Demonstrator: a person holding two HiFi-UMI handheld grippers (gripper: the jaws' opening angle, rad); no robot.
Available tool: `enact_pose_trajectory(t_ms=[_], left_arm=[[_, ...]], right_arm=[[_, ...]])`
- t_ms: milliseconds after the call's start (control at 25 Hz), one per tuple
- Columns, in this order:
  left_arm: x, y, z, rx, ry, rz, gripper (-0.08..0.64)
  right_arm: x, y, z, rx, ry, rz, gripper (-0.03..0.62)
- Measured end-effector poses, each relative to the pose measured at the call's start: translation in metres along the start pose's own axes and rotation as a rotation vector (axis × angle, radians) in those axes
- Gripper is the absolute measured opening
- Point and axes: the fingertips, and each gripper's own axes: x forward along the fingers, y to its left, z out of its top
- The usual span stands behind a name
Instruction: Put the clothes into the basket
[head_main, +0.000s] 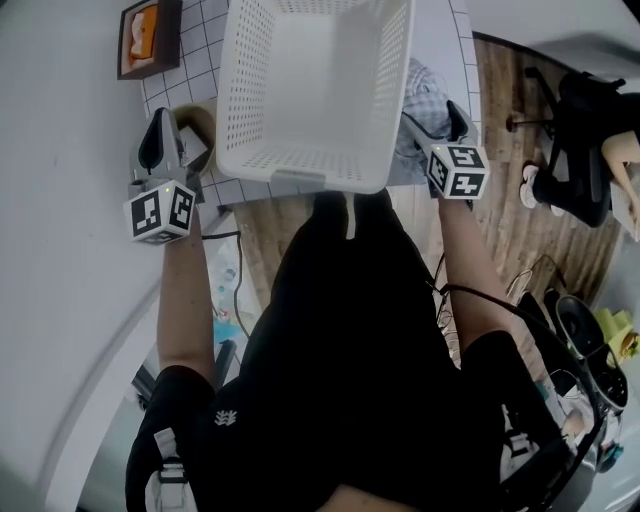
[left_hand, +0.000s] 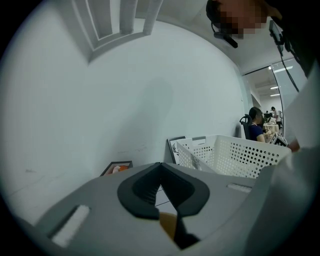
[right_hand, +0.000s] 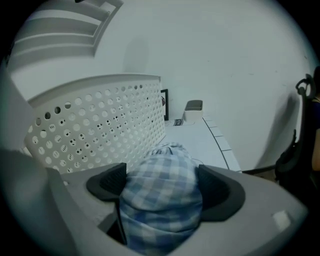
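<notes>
Checked blue cloth (right_hand: 161, 205) sits between the right gripper's (right_hand: 163, 184) spread jaws, beside the basket (right_hand: 100, 130).

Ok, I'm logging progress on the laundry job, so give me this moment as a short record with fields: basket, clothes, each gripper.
basket: white perforated basket on the table; nothing in the part of its inside that shows
clothes: one blue checked cloth, outside the basket, by its right wall
left gripper: jaws together, nothing between them
right gripper: jaws wide apart, the checked cloth between them
progress: cloth not yet in the basket
</notes>
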Motion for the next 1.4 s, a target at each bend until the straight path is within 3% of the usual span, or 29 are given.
enact_pose_trajectory(t_ms=[320,520,760,1400], left_arm=[[-0.006,-0.009,-0.011,-0.016,0.029,0.0,0.006],[-0.007,-0.017,-0.012,-0.021,0.03,-0.014,0.006],[-0.011,-0.015,0.003,-0.021,0.006,0.003,0.006],[-0.036,-0.001,0.044,-0.034,-0.076,0.053,0.006]], right_arm=[[0.017,-0.007,-0.016,0.044,0.032,-0.011,0.43],[0.016,-0.01,-0.019,0.071,0.057,0.032,0.343],[0.008,-0.006,-0.006,0.034,0.057,0.047,0.218],[-0.021,0.005,0.047,-0.031,-0.029,0.074,0.209]])
